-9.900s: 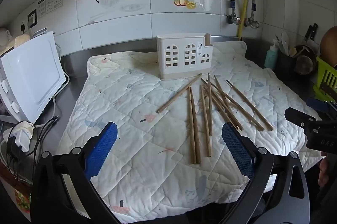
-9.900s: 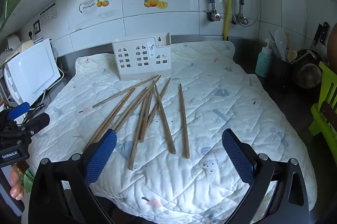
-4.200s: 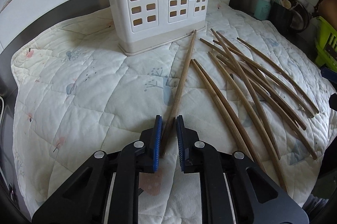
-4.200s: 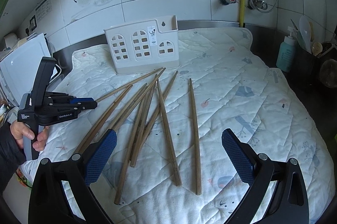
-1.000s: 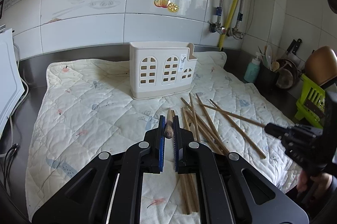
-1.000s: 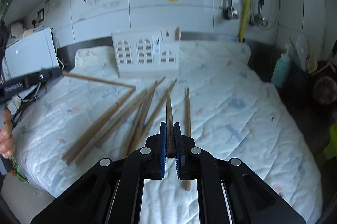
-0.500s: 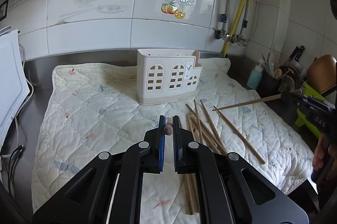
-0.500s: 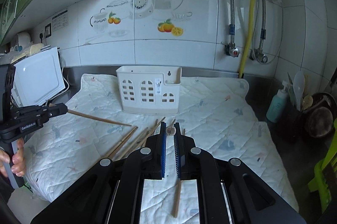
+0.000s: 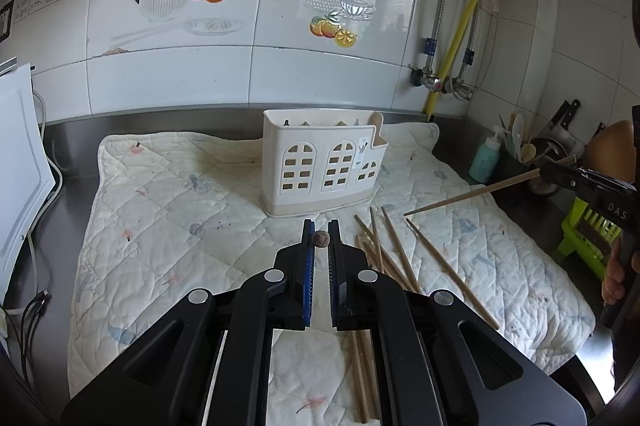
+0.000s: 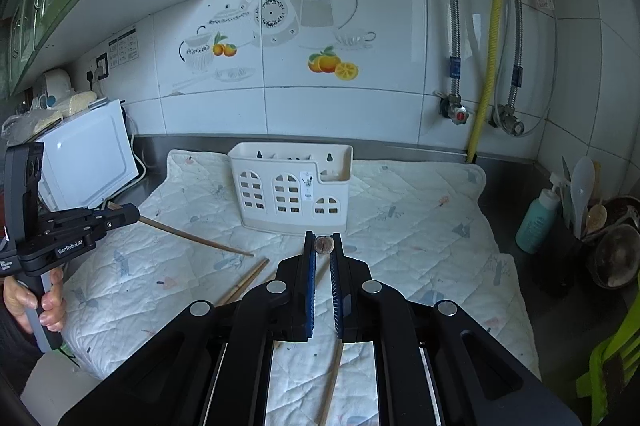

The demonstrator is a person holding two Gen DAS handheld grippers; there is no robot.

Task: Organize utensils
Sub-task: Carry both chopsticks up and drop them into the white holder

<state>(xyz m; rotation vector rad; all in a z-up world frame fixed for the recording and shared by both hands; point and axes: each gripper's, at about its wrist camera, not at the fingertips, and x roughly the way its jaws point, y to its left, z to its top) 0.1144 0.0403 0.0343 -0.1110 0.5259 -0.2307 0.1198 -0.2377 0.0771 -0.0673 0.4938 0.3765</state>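
1. L gripper was closed on one chopstick, up off the quilt
2. R gripper held another stick too
3. Both aimed at the white holder, prob to drop them in
4. Other sticks lay on the quilt w/ the holder

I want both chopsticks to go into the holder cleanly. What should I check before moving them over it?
1. Left gripper shut on a brown wooden chopstick: ok.
2. Right gripper shut on its own wooden chopstick: ok.
3. Both held sticks lifted off the white quilted mat: ok.
4. White plastic utensil holder with arched windows upright, top open: ok.
5. Holder compartments free of contents: cannot tell.
6. Loose chopsticks on the mat left to collect: not ok.
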